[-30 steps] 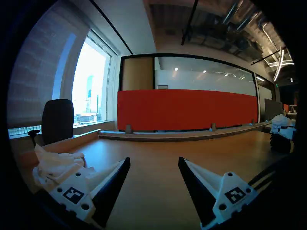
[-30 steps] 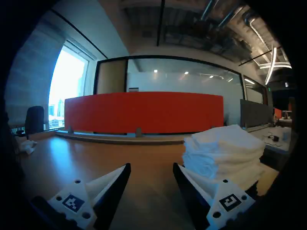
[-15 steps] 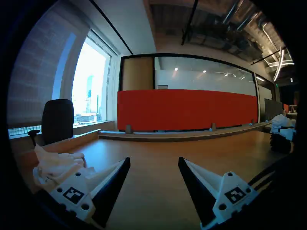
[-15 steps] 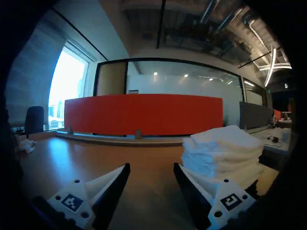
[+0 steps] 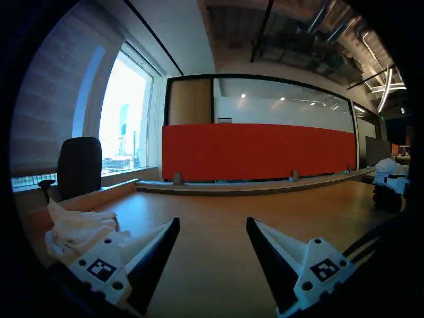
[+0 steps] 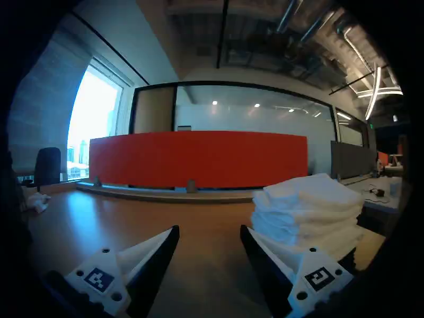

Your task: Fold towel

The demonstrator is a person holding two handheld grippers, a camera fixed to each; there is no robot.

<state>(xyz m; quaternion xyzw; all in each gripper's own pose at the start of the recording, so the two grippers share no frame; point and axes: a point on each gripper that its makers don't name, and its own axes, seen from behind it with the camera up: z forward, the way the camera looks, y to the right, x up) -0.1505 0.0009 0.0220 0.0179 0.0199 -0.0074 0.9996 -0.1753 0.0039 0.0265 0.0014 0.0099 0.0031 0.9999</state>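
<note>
Left gripper [image 5: 212, 220]: white wedge fingers, black inner faces, spread apart, grasping nothing, low over smooth glossy wooden tabletop [image 5: 222, 204].

Long matte red partition panel [image 5: 259, 151] at far edge.

Crumpled white cloth towel [image 5: 74, 230]: soft rumpled heap on tabletop, nearer than red panel, off its left end.

Right gripper [image 6: 209, 228]: fingers likewise spread, empty.

Neat stack of thick folded white towels [image 6: 307, 212]: rounded layered edges, nearer than red panel's right end.

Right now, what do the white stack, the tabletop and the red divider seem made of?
White stack: soft matte cloth, likely terry; rounded folded edges. Tabletop: wood or wood-look laminate; warm brown, smooth, sheen from the window. Red divider: flat, matte, perhaps fabric or painted board; cannot tell.
</note>
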